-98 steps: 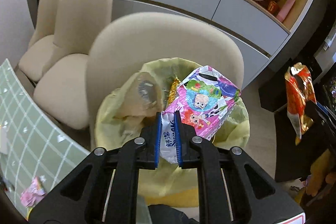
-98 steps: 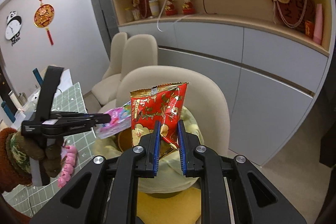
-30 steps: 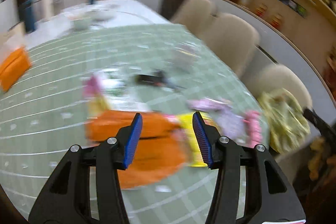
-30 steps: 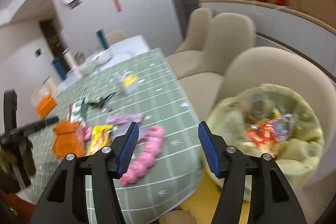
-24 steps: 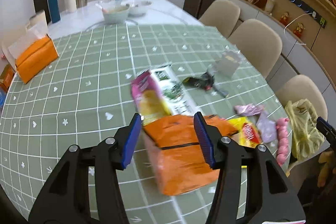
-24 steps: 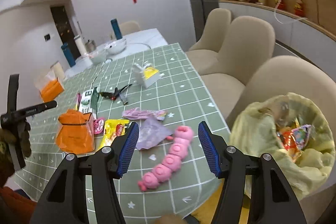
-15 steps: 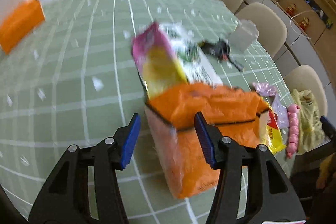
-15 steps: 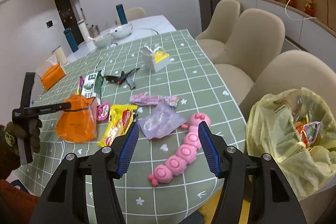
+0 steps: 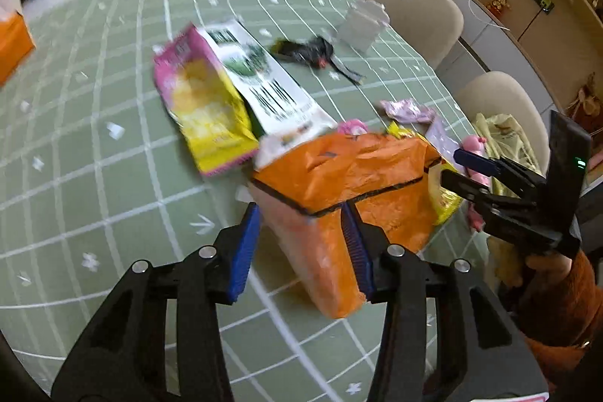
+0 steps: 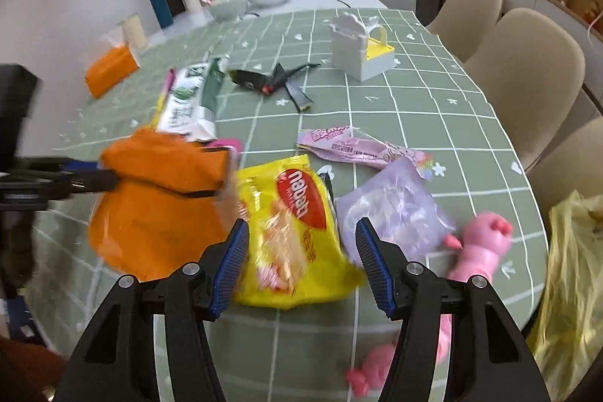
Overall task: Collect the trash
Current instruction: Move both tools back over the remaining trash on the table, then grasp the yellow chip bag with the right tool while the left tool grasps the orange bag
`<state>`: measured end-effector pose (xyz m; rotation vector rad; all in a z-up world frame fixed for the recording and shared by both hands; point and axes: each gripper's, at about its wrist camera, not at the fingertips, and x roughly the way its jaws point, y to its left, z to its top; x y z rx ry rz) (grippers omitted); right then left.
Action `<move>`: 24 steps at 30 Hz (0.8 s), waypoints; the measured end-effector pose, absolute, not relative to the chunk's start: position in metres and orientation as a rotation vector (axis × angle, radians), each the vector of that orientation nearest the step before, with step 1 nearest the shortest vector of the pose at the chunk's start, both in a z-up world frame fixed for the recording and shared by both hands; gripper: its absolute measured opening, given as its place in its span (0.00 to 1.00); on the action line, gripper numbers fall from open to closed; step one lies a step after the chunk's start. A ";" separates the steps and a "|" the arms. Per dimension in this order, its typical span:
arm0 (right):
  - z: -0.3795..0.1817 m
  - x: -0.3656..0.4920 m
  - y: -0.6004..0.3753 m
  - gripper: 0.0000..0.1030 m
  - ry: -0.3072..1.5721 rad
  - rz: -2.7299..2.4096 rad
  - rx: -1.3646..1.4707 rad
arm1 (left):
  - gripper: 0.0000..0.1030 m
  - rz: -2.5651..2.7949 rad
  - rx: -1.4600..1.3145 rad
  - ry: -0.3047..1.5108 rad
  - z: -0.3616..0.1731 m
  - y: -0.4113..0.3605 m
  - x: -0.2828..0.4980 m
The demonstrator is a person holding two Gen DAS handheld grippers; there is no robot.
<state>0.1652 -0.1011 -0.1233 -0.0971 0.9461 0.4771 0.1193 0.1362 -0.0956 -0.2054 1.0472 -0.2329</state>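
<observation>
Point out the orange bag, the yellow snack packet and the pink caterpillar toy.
orange bag (image 9: 339, 176): left wrist view, on its crumpled top face.
yellow snack packet (image 10: 294, 236): right wrist view, on the middle of its front.
pink caterpillar toy (image 10: 484, 243): right wrist view, on its body beside the right finger.

Snack packet (image 10: 297, 232) on the table (image 10: 433, 108), between bag (image 10: 158, 206) and toy (image 10: 478, 251).

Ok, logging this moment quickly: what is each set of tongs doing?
Left tongs: open, just closing around the orange bag, not gripping yet.
Right tongs: open, empty, over the yellow wrapper.
</observation>
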 end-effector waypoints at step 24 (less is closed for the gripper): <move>-0.083 0.119 -0.168 0.09 0.846 0.465 0.087 | 0.46 -0.159 -0.200 1.110 -0.118 0.131 0.128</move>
